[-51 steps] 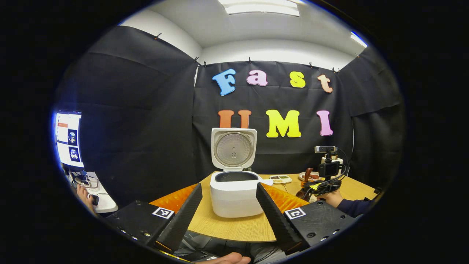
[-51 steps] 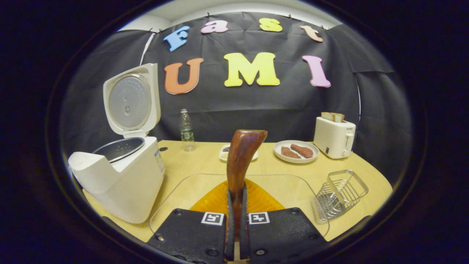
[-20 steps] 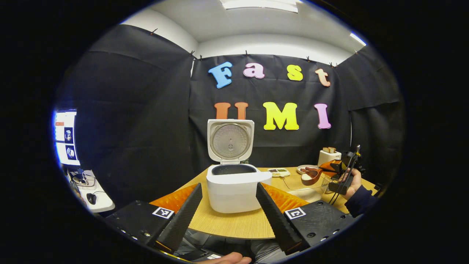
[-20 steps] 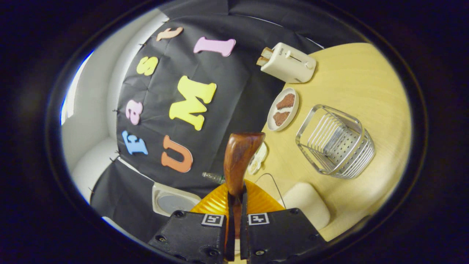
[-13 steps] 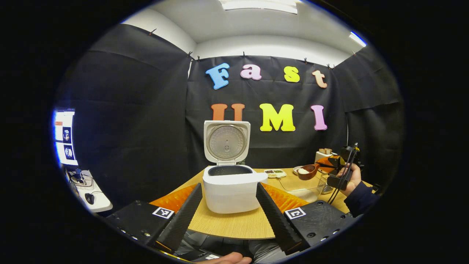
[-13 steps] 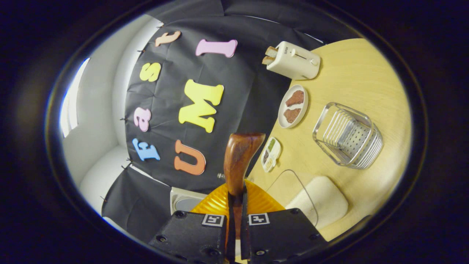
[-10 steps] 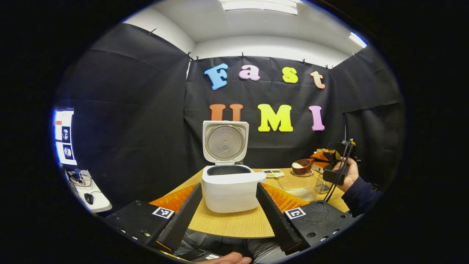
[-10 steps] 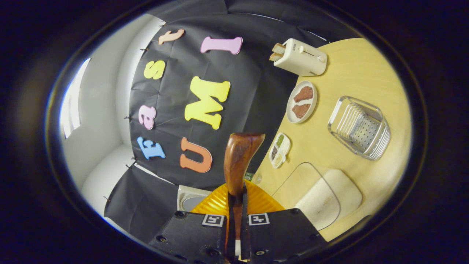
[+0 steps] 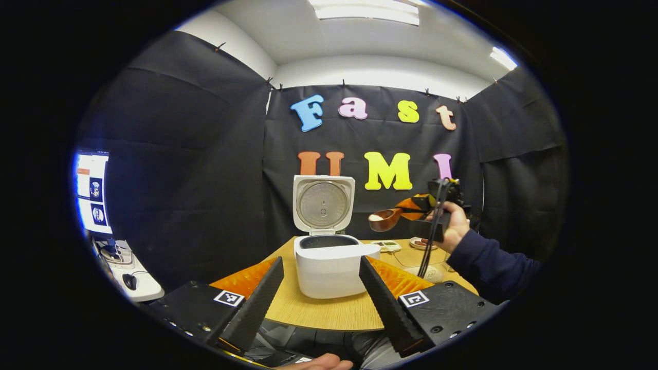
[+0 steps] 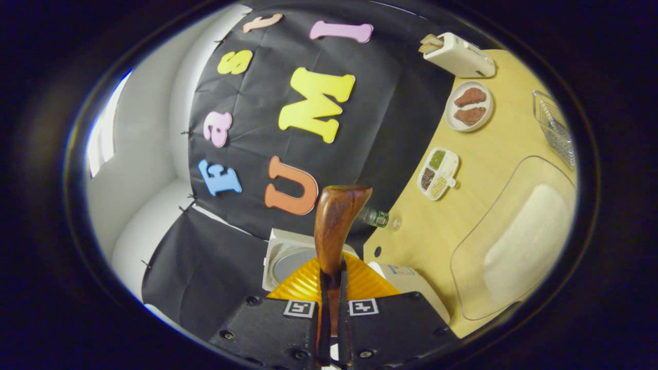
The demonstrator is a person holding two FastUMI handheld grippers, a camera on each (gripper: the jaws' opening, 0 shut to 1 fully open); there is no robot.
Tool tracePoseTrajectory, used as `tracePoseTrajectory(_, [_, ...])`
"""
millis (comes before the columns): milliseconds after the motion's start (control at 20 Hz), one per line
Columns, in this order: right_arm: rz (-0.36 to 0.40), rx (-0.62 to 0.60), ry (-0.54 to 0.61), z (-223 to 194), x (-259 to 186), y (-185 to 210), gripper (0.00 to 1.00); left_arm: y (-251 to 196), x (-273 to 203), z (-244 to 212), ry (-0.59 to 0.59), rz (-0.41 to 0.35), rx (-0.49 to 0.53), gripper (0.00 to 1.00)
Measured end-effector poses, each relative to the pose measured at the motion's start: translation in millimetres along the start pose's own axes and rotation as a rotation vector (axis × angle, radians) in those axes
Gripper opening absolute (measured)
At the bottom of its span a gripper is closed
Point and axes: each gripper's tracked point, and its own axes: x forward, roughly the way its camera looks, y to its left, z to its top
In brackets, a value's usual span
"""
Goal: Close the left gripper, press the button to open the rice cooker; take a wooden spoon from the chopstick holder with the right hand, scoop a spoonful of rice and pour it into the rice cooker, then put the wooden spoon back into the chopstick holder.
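The white rice cooker (image 9: 333, 266) stands on the wooden table (image 9: 329, 313) with its lid (image 9: 323, 204) raised upright. My left gripper (image 9: 321, 297) is open at the near table edge, its fingers either side of the cooker and apart from it. The wooden spoon (image 9: 384, 219), with white rice in its bowl, hangs in the air above and right of the cooker's opening. My right gripper (image 10: 330, 313) is shut on the wooden spoon's handle (image 10: 334, 231), rolled sideways; the cooker (image 10: 293, 259) lies partly hidden behind it. The wire chopstick holder (image 10: 555, 126) sits at the right.
A clear container of rice (image 10: 519, 241) sits on the table near the cooker. Farther back are a small divided dish (image 10: 438, 173), a plate with two brown pieces (image 10: 469, 105), a toaster (image 10: 459, 54) and a bottle (image 10: 378, 218). A desk with a monitor (image 9: 92, 190) is at left.
The right gripper scooped rice from the clear container, rolled sideways, then lifted the loaded spoon up and left toward the open cooker. The left gripper stayed open and nearly still.
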Motion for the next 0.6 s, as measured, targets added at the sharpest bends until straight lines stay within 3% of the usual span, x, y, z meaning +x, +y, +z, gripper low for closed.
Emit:
tracePoseTrajectory(250, [-0.067,-0.214,0.016,-35,44,21,0.11,14,-6,8,-0.028,0.011,-0.002,0.94])
tracePoseTrajectory(400, [-0.158,-0.361,-0.020,-40,64,14,0.11,20,-8,7,-0.035,0.018,-0.003,0.94])
tracePoseTrajectory(600, [-0.207,-0.592,-0.032,-52,84,17,0.11,21,-10,3,-0.031,0.021,-0.004,0.94])
